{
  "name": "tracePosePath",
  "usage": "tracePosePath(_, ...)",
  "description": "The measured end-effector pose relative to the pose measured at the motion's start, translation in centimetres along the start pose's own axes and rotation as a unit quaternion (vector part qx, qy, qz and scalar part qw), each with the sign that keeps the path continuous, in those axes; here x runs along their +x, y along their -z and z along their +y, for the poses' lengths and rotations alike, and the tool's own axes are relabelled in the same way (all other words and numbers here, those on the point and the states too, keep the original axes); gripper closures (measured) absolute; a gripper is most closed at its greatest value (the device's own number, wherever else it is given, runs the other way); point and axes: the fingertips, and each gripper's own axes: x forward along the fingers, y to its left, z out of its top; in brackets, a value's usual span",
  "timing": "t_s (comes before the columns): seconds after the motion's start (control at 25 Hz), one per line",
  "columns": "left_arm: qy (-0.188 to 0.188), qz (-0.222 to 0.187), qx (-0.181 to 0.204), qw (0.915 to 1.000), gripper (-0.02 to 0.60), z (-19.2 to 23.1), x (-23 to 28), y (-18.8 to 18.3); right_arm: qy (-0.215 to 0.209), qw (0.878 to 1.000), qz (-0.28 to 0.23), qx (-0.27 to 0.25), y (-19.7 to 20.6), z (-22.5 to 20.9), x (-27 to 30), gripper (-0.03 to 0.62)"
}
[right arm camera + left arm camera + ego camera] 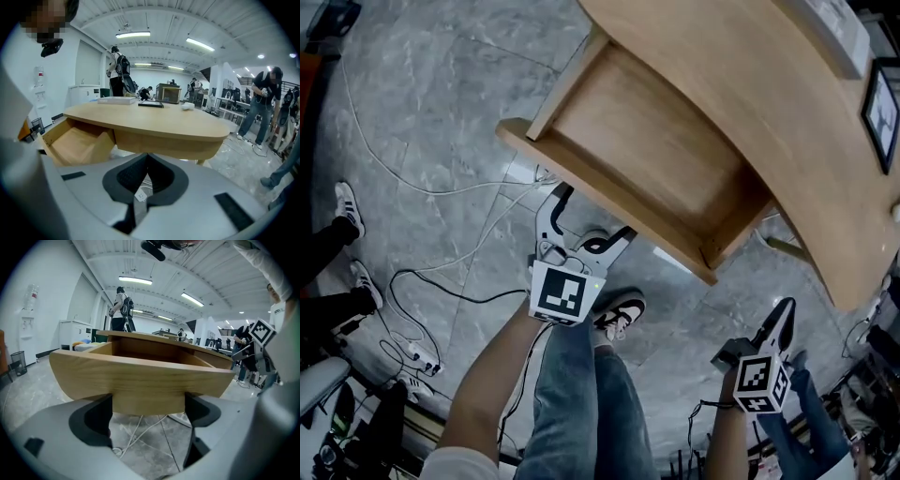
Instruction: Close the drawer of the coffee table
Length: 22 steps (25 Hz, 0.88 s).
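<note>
Below the open drawer (647, 141), white cables (469, 192) cross the grey floor (441, 94).

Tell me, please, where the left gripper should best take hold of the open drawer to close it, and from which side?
Probably the middle of the drawer front, approached head-on from the side opposite the table. The panel is broad and plain, no handle showing, and the left gripper, jaws open, faces its centre.

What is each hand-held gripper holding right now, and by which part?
Nothing is held. The left hand-held gripper is open, its jaws apart in front of the drawer front without clamping it. The right hand-held gripper is shut and empty.
</note>
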Motion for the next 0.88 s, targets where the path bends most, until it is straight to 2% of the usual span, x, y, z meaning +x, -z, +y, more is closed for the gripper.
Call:
tracePosePath(0.4,-0.004,0.021,-0.001,0.9998,0.1,0.0,-0.2,-0.5,0.017,1.0,0.021,0.014,1.8,-0.5,-0.1,0.592)
tracePosePath(0.68,-0.006,0.007,0.003,1.0,0.1,0.0,-0.8,-2.0,0.021,0.999,0.022,0.02,2.2,-0.4,0.1,0.592)
tracePosePath(0.88,-0.009,0.021,-0.006,0.9997,0.1,-0.2,-1.0,-2.2,0.032,0.999,0.025,0.033,2.5,-0.5,-0.5,0.592)
